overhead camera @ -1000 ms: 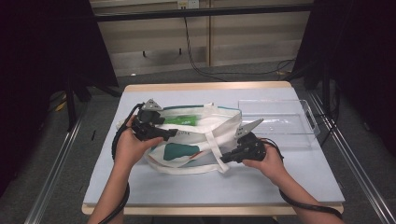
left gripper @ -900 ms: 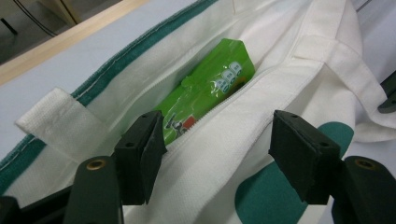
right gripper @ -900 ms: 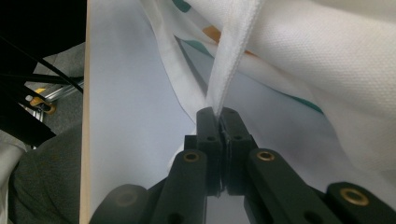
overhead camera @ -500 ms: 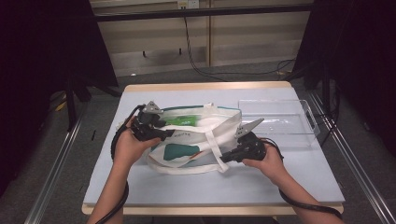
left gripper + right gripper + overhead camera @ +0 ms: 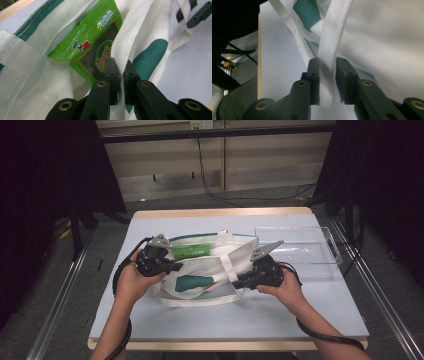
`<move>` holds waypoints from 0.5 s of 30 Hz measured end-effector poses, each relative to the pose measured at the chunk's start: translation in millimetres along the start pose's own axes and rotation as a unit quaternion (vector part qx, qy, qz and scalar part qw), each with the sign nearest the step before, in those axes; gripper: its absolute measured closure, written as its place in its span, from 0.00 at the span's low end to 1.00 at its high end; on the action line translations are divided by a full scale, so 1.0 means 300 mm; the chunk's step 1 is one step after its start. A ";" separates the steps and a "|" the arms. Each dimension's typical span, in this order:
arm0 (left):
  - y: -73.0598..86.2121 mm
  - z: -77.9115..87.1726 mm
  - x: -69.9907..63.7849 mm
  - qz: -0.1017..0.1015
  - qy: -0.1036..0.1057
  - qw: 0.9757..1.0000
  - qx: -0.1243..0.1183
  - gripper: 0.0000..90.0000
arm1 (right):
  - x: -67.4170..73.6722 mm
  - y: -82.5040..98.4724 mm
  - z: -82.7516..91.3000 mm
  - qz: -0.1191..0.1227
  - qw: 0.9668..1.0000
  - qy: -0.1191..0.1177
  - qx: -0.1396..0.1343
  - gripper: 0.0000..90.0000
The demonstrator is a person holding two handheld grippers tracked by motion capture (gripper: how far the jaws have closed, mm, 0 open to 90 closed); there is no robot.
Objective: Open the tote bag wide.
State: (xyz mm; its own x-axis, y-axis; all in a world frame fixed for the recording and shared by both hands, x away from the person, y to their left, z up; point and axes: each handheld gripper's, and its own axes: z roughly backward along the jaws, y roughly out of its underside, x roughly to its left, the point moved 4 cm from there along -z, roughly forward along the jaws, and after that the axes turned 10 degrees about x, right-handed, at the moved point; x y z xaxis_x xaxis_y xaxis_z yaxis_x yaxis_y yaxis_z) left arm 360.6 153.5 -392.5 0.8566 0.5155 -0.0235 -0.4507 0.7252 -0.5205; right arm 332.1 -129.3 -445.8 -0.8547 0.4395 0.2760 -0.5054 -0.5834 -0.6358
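Two grippers at one white tote bag (image 5: 210, 275), lying mid-table. Left gripper (image 5: 120, 75) clamped on the bag's zipper edge, exposing the green packet (image 5: 87, 47). Right gripper (image 5: 327, 75) just opening, strap (image 5: 332, 47) loose between jaws, probably to regrip.

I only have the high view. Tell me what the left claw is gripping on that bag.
Observer: The left claw is shut on the white zipper edge at the mouth of the bag.
Operator: Now report the right one.
Observer: The right claw has just been opening. The white strap hangs between its jaws, with a gap beside one of them.
Operator: Describe what's inside.
Observer: A green packet with printed characters and a dark panel, lying just behind the pinched edge.
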 end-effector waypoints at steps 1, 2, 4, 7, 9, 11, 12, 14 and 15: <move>0.003 -0.001 -0.004 0.000 -0.003 1.000 0.000 0.96 | -0.002 -0.008 0.006 -0.004 1.000 0.007 -0.004 0.65; 0.004 -0.004 -0.009 0.002 -0.004 1.000 -0.002 0.96 | -0.003 -0.017 0.011 -0.005 1.000 0.008 -0.009 0.64; 0.005 -0.004 -0.014 -0.010 -0.005 1.000 0.006 0.96 | -0.004 -0.034 0.019 -0.006 1.000 0.015 -0.010 0.61; 0.001 -0.007 -0.020 -0.010 -0.002 1.000 0.004 0.96 | -0.004 -0.065 0.025 -0.012 1.000 0.014 -0.016 0.61; 0.001 -0.007 -0.015 -0.015 -0.007 1.000 0.007 0.96 | -0.007 -0.083 0.022 -0.017 1.000 0.019 -0.017 0.61; 0.004 -0.006 -0.012 -0.021 -0.006 1.000 0.009 0.96 | -0.014 -0.098 0.016 -0.025 0.999 0.022 -0.021 0.63; 0.005 -0.005 -0.011 -0.024 -0.006 1.000 0.011 0.96 | -0.018 -0.103 0.012 -0.025 0.999 0.023 -0.024 0.66; 0.007 -0.002 -0.012 -0.025 -0.006 1.000 0.015 0.96 | -0.023 -0.113 0.005 -0.034 0.999 0.020 -0.028 0.70; 0.006 -0.007 -0.017 -0.014 0.000 1.000 0.003 0.96 | -0.025 -0.117 0.003 -0.038 0.999 0.020 -0.030 0.75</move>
State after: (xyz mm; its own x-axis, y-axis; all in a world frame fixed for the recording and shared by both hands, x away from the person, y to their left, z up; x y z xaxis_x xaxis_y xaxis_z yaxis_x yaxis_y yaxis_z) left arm 356.0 151.3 -395.0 0.8692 0.4944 -0.0082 -0.4272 0.7426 -0.5158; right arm 356.1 -112.8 -424.9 -0.8083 0.5084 0.2969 -0.5594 -0.5061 -0.6564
